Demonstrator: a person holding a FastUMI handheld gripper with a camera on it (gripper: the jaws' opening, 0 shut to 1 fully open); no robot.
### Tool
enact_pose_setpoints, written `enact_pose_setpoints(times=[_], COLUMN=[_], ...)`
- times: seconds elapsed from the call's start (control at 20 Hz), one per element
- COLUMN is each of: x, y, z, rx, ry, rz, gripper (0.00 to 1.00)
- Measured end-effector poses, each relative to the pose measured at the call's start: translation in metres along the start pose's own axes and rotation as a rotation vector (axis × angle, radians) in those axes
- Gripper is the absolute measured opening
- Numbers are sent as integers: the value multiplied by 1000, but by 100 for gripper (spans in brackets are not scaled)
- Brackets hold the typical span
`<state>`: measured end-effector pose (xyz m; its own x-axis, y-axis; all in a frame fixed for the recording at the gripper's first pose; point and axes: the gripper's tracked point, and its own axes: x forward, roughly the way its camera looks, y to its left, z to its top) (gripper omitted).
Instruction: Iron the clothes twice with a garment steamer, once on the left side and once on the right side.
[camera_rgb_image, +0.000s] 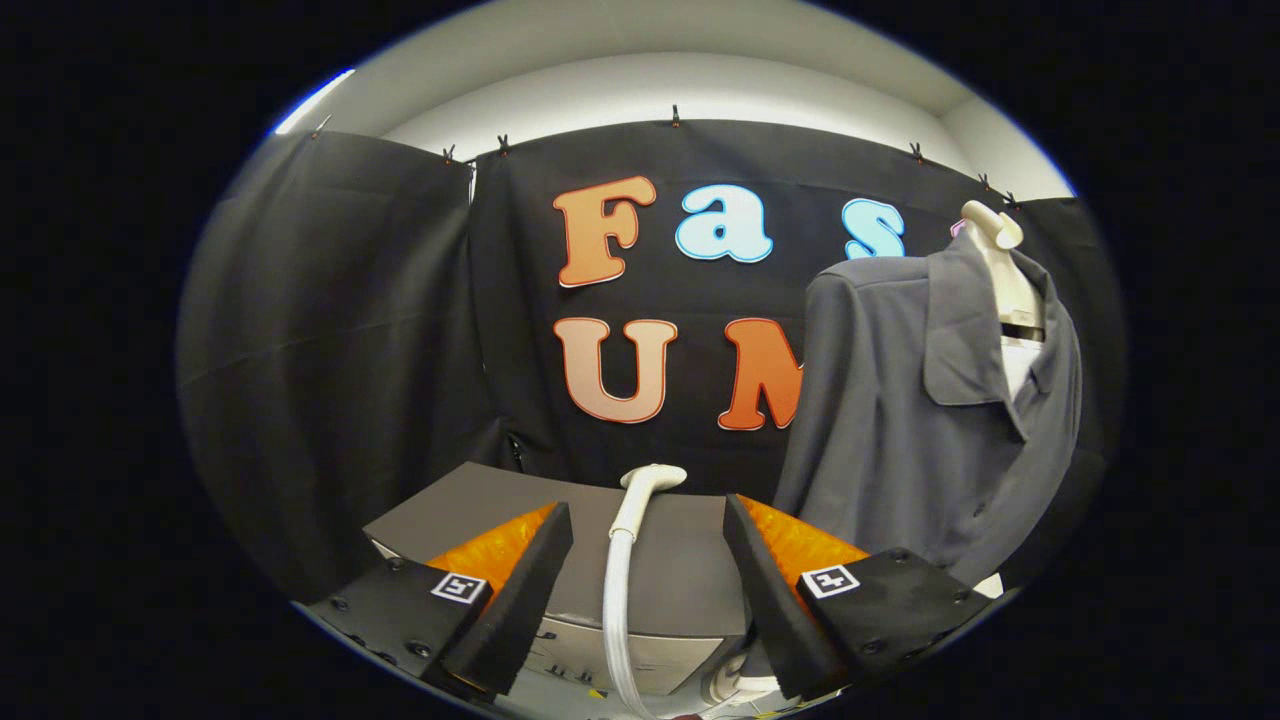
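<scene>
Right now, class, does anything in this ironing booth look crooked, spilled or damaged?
Nothing stands out. The grey shirt hangs neatly on its dummy, collar open. The white steamer lies on the grey box, its hose trailing down the front. The gripper is open, fingers either side of the steamer.

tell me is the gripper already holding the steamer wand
No, the gripper is open, and the steamer wand lies on the grey box between its spread fingers, touching neither.

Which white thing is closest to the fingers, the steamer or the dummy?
The steamer. It lies on the grey box right between the open fingers. The dummy stands farther off, wearing the grey shirt.
</scene>
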<state>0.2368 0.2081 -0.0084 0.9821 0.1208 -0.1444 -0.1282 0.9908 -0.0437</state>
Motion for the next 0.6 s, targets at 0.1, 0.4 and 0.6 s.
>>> enact_pose_setpoints(times=[0.1, 0.4, 0.6], x=[35, 127, 182], y=[1, 12, 9], z=[1, -39, -67], rx=[16, -24, -26], ry=[38, 227, 332], rz=[-4, -16, -55], gripper=[99, 99, 98])
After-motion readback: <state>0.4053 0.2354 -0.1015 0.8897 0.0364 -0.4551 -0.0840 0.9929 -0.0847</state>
